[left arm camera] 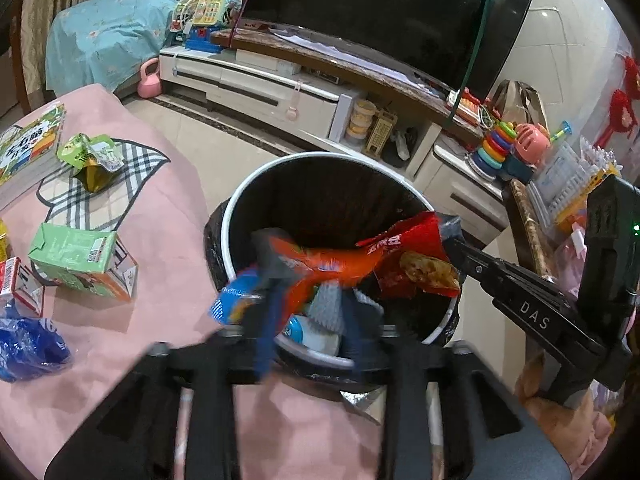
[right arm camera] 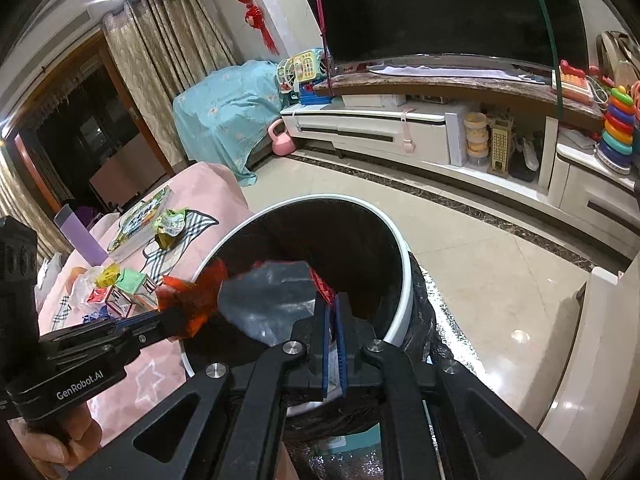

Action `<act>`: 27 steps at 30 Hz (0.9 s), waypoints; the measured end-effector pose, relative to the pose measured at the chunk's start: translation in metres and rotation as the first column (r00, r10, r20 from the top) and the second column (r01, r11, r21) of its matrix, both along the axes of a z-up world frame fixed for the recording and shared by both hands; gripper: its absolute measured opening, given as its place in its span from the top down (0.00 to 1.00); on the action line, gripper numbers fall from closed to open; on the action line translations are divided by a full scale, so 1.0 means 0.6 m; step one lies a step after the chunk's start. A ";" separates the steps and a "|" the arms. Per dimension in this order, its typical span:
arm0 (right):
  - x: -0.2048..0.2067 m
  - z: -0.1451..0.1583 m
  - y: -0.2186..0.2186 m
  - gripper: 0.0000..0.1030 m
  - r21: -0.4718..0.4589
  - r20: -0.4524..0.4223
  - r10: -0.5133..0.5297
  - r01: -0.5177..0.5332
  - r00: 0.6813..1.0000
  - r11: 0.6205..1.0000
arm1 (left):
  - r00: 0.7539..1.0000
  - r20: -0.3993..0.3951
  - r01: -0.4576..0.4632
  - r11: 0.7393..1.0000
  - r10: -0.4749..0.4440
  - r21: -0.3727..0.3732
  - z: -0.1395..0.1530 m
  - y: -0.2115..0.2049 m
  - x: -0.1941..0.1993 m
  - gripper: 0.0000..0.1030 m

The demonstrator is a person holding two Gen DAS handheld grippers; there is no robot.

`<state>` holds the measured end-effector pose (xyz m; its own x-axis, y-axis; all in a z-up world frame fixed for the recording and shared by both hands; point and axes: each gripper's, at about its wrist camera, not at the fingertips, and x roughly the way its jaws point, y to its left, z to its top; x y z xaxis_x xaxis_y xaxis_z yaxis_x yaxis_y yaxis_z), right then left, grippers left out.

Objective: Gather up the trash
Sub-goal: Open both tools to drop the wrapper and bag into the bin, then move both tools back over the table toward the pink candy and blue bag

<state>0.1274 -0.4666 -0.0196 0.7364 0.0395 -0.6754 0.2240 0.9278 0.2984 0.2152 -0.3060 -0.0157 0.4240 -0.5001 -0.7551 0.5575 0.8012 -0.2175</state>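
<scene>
A white-rimmed trash bin (left arm camera: pixel 244 196) with a black liner stands beside the pink-covered table (left arm camera: pixel 168 208). My left gripper (left arm camera: pixel 308 312) hangs over the bin mouth, jaws apart, blurred; an orange and blue snack wrapper (left arm camera: pixel 320 268) drapes at its fingertips, and whether it is gripped is unclear. My right gripper (right arm camera: pixel 331 320) is shut on a red snack bag (left arm camera: pixel 404 256) with a silver inside (right arm camera: pixel 264 300), held over the bin (right arm camera: pixel 404 292). The left gripper (right arm camera: pixel 168 324) reaches in from the left in the right wrist view with the orange wrapper (right arm camera: pixel 192 300).
On the table lie a green carton (left arm camera: pixel 76 256), a green-gold pouch (left arm camera: pixel 92 160), a blue bag (left arm camera: pixel 28 344), a red-white box (left arm camera: pixel 12 280) and books (left arm camera: pixel 28 148). A TV cabinet (left arm camera: pixel 256 84) and toys (left arm camera: pixel 508 144) stand behind. Tiled floor (right arm camera: pixel 480 256) lies right of the bin.
</scene>
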 end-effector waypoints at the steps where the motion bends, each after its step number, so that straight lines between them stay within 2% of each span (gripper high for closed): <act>1: -0.001 0.000 -0.001 0.93 0.003 0.000 -0.002 0.002 1.000 1.000 | 1.000 0.012 -0.008 1.000 0.008 0.002 0.002 0.003 -0.003 0.63; 4: -0.008 0.003 -0.006 0.87 0.011 0.008 -0.015 0.015 1.000 1.000 | 1.000 0.004 -0.015 1.000 0.015 -0.005 0.001 0.014 -0.005 0.62; 6: -0.010 0.005 -0.006 0.77 0.020 0.016 -0.021 0.021 1.000 1.000 | 1.000 0.005 -0.027 1.000 0.027 -0.004 -0.001 0.022 -0.006 0.55; 8: -0.012 0.008 -0.006 0.59 0.027 0.027 -0.022 0.022 0.999 0.999 | 0.999 0.002 -0.042 0.999 0.042 -0.014 -0.002 0.032 -0.007 0.51; 14: -0.019 0.021 0.003 0.53 0.033 0.061 -0.029 0.027 0.998 0.999 | 0.999 -0.001 -0.049 0.997 0.049 -0.060 0.007 0.045 -0.009 0.51; 22: -0.068 0.050 -0.023 0.49 0.061 0.156 -0.128 0.120 0.979 0.991 | 1.000 0.019 0.025 0.995 -0.023 -0.099 0.029 0.009 -0.020 0.50; 25: -0.081 0.058 -0.037 0.46 0.068 0.170 -0.160 0.151 0.972 0.986 | 0.999 0.030 0.042 0.994 -0.039 -0.099 0.035 -0.003 -0.024 0.44; 27: -0.086 0.058 -0.043 0.46 0.076 0.172 -0.172 0.161 0.970 0.984 | 0.999 0.032 0.046 0.993 -0.043 -0.105 0.038 -0.005 -0.026 0.44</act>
<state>0.0758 -0.4923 0.0155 0.8439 -0.0563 -0.5335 0.3119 0.8606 0.4025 0.1994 -0.3088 0.0072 0.4212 -0.5951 -0.6844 0.5995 0.7489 -0.2823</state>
